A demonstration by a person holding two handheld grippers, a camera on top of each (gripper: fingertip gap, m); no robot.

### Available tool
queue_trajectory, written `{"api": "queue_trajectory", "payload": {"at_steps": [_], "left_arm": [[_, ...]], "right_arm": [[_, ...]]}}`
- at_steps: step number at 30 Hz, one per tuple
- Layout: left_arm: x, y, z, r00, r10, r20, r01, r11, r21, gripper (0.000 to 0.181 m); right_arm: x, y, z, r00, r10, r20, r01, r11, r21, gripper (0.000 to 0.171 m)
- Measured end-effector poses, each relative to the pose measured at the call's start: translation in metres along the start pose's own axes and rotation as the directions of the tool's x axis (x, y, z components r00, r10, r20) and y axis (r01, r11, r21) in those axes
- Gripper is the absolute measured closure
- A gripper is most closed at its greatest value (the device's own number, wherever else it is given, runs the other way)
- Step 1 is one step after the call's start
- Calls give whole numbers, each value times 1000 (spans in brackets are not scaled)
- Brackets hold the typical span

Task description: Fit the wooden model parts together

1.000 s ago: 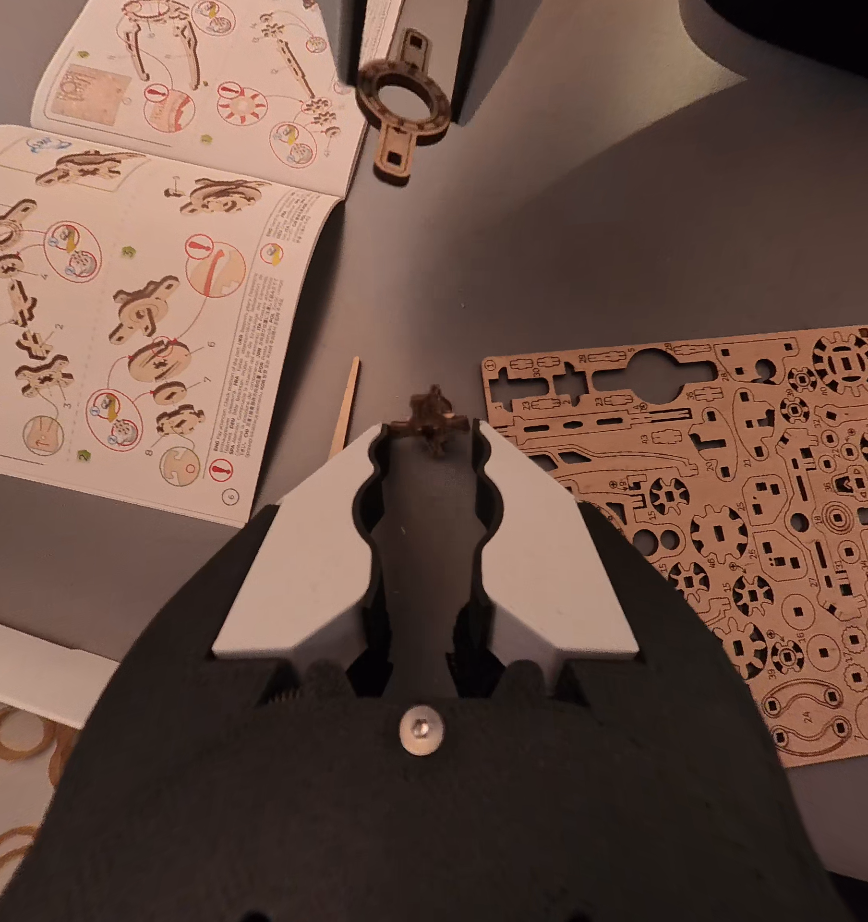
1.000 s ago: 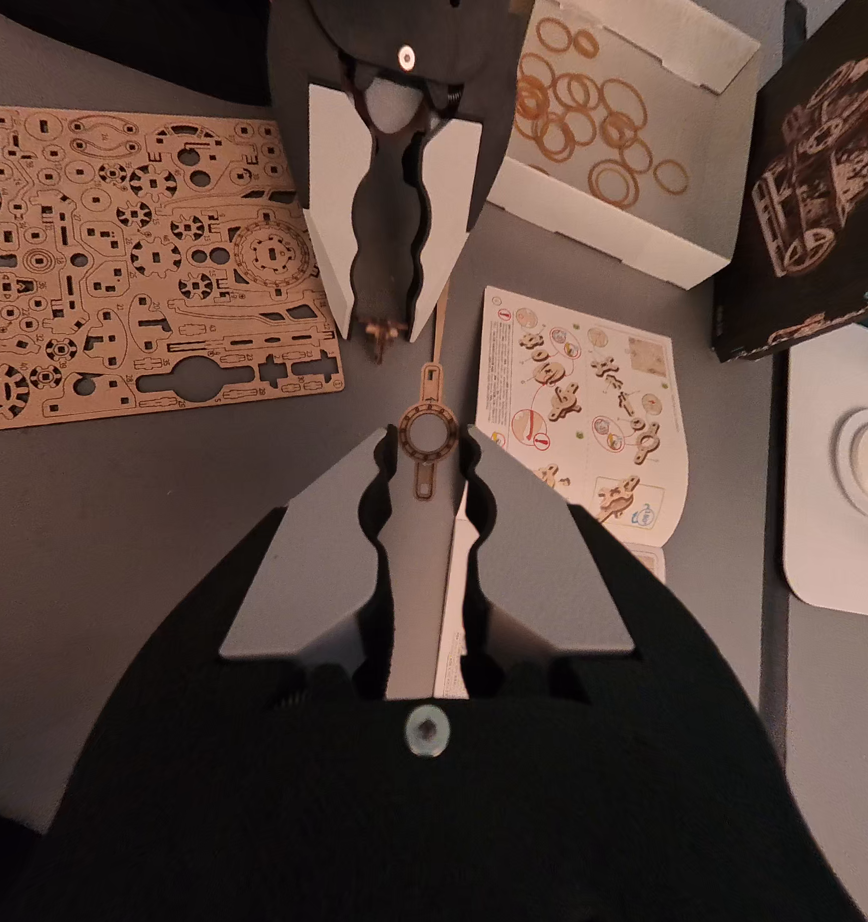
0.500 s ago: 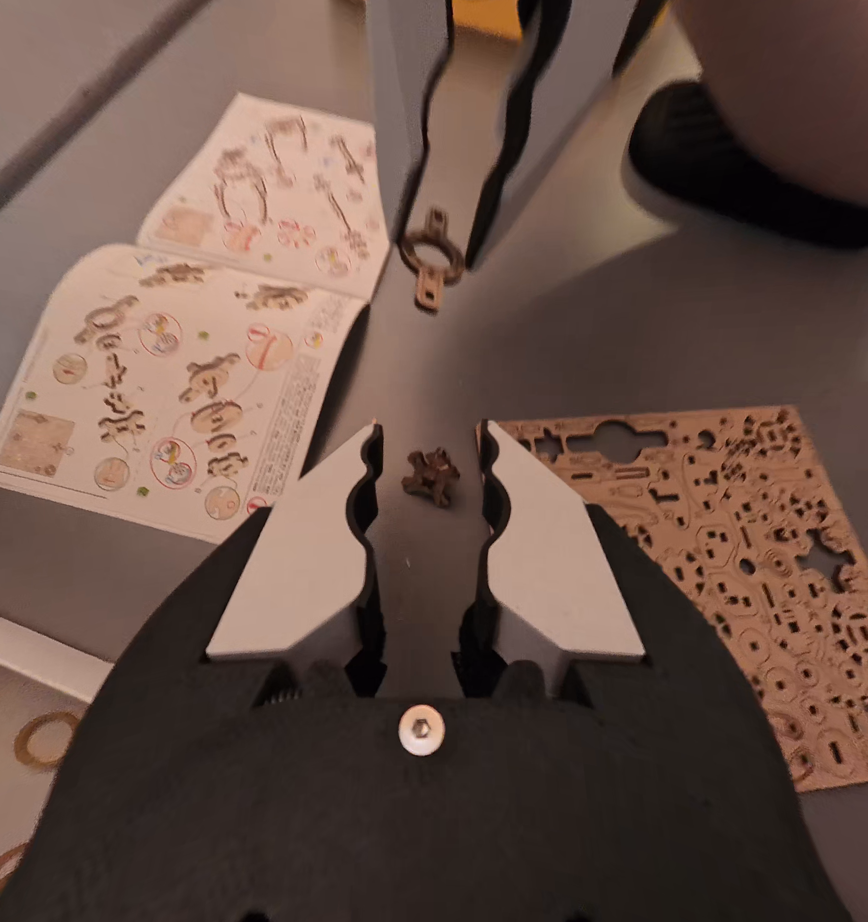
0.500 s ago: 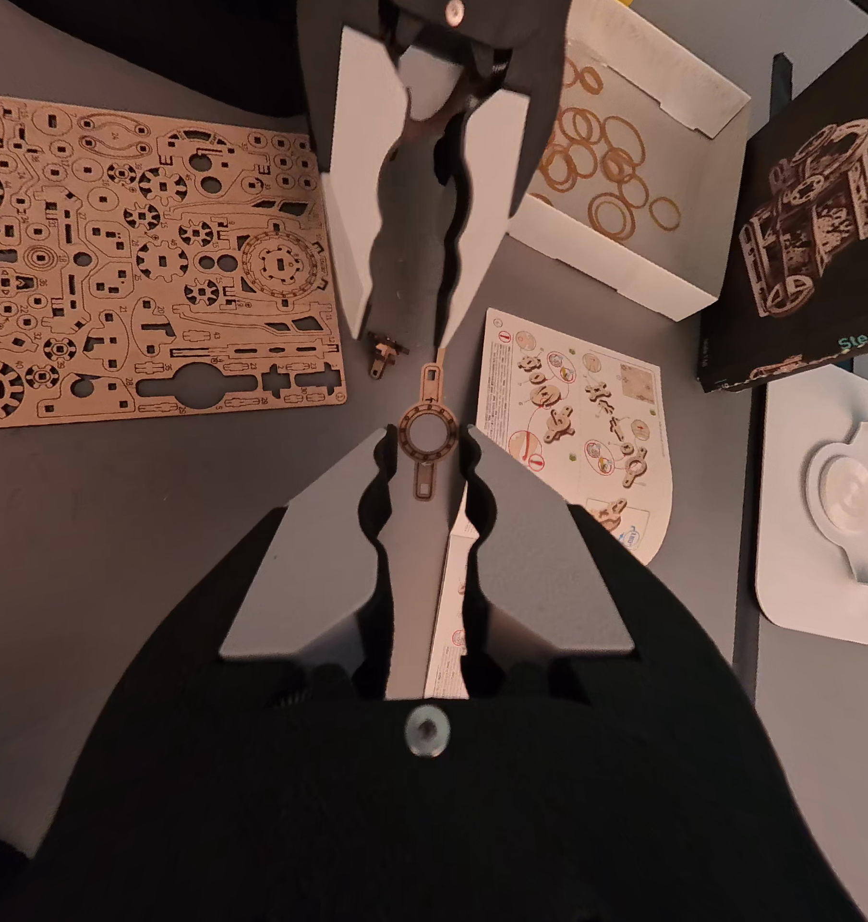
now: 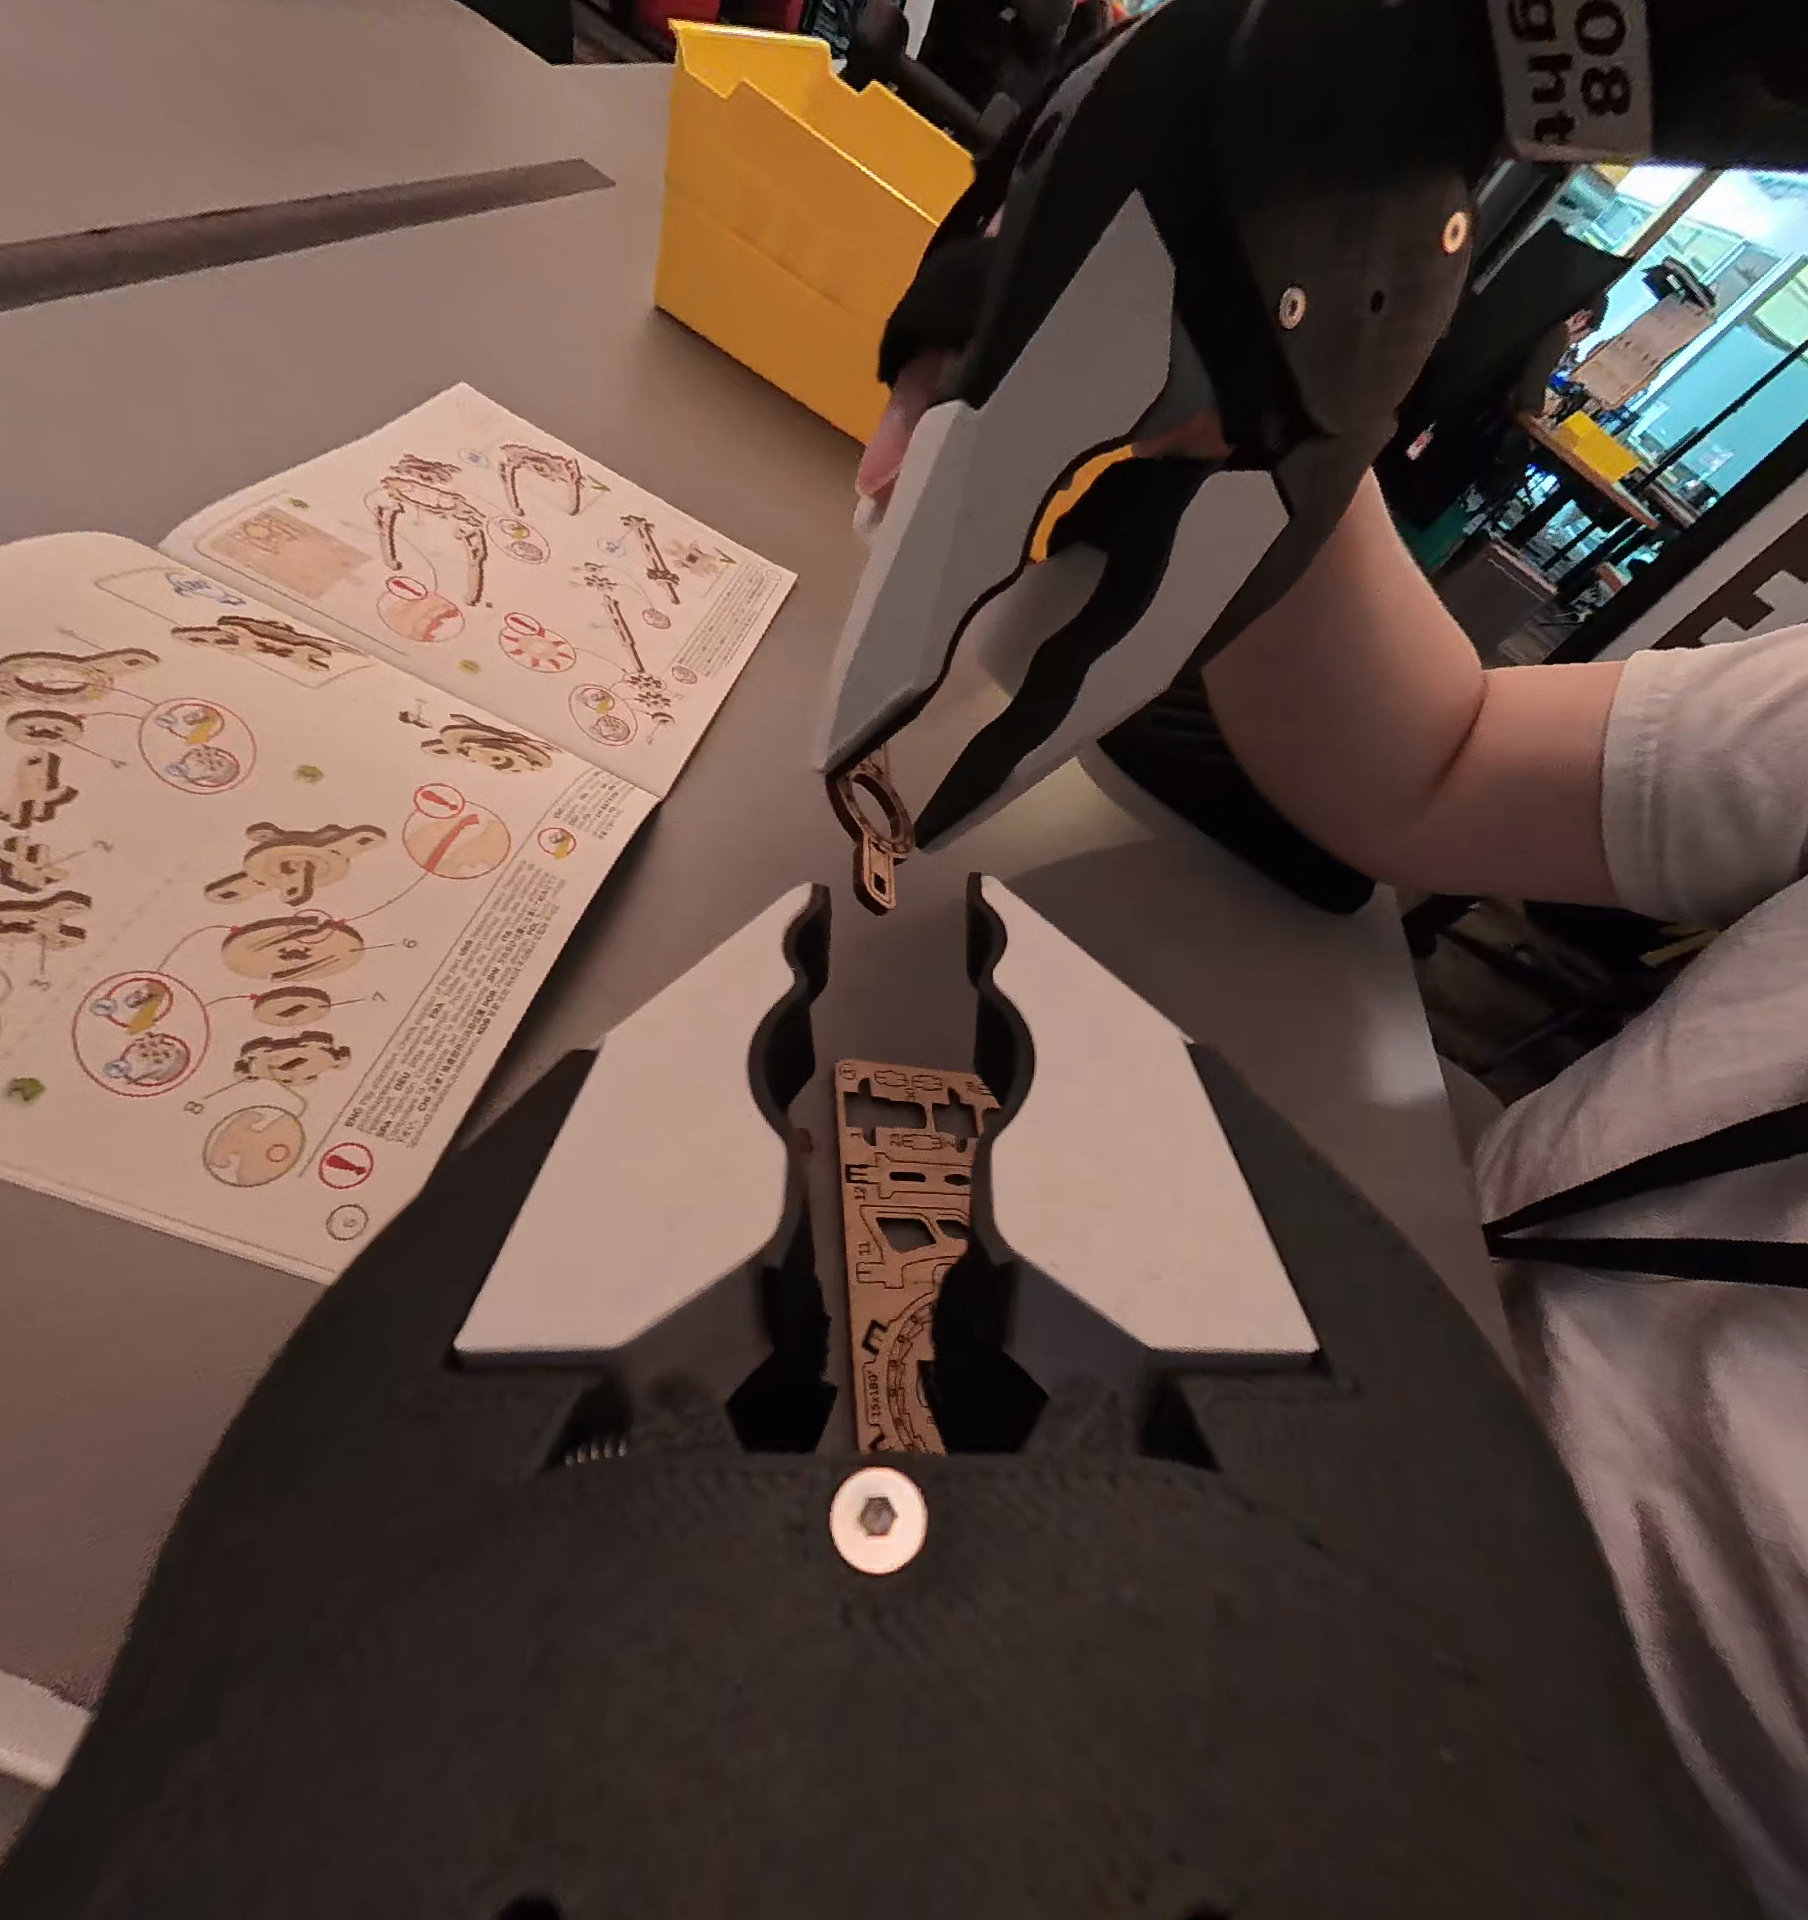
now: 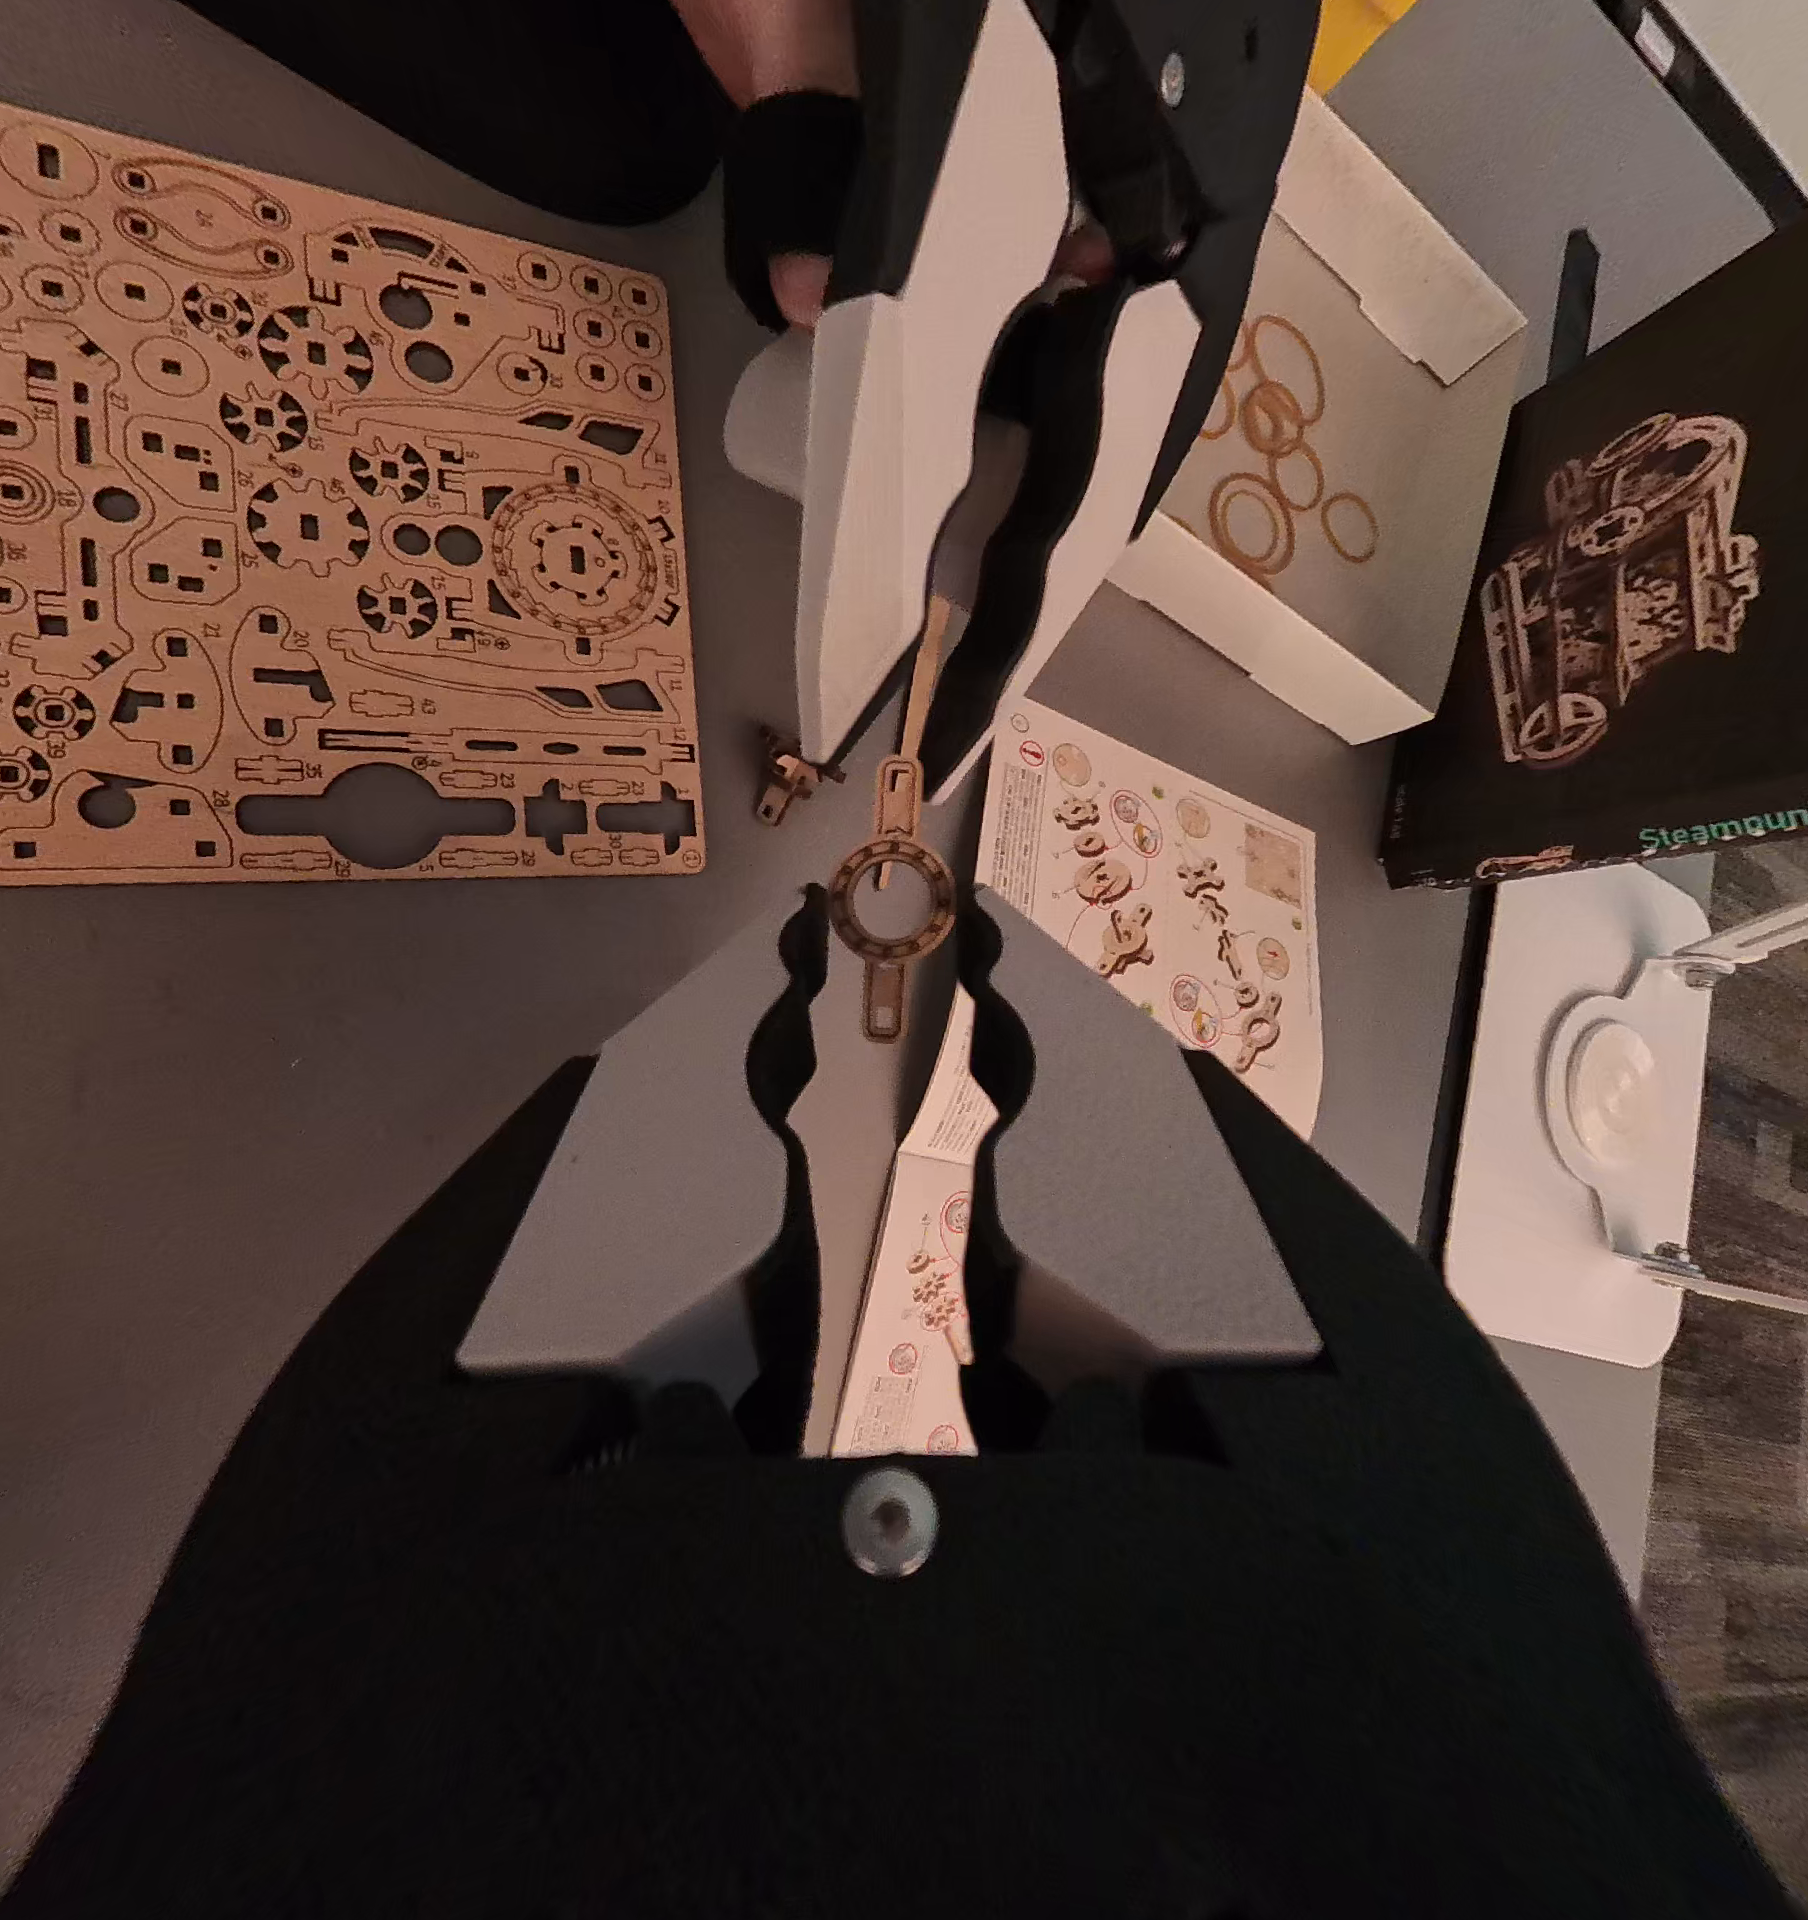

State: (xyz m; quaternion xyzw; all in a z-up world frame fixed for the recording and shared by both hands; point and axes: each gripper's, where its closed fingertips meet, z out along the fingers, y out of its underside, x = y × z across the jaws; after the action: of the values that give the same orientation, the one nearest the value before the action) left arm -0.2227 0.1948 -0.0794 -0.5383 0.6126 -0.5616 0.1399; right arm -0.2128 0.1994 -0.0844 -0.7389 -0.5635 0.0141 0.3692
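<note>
Two tools meet tip to tip above the grey worktop (image 6: 256,1039). Far left in the right wrist view lies the laser-cut wooden parts sheet (image 6: 308,520); just off its right edge a small wooden cross-shaped assembly (image 6: 784,787) rests on the worktop, beside the left tool (image 6: 884,769), whose jaws stand apart with nothing in them. Right of it, the right tool (image 6: 889,904) pinches a ring-shaped wooden part (image 6: 889,899) at its tips. Further right lie the open instruction booklet (image 6: 1170,904), a white tray of rubber bands (image 6: 1284,447) and the black kit box (image 6: 1648,582).
</note>
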Motion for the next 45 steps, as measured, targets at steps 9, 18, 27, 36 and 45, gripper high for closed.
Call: {"api": "queue_trajectory", "payload": {"at_steps": [9,18,27,36,45], "left_arm": [[7,-1,0,997,-31,-66,32,999,9,175],[14,-7,-7,983,-99,-152,107,993,46,176],[17,-17,-14,968,-139,-210,162,982,96,178],[32,-31,-26,936,-123,-329,186,969,166,181],[34,-33,-29,930,-120,-347,191,965,179,180]], "right_arm": [[-3,-6,0,1000,-30,7,30,999,17,147],[-1,-16,-5,998,-54,-16,55,997,60,147],[5,-27,-15,996,-62,-61,70,988,136,147],[8,-45,-33,997,-31,-64,48,958,283,148],[8,-41,-31,998,-22,-52,36,955,294,156]]}}
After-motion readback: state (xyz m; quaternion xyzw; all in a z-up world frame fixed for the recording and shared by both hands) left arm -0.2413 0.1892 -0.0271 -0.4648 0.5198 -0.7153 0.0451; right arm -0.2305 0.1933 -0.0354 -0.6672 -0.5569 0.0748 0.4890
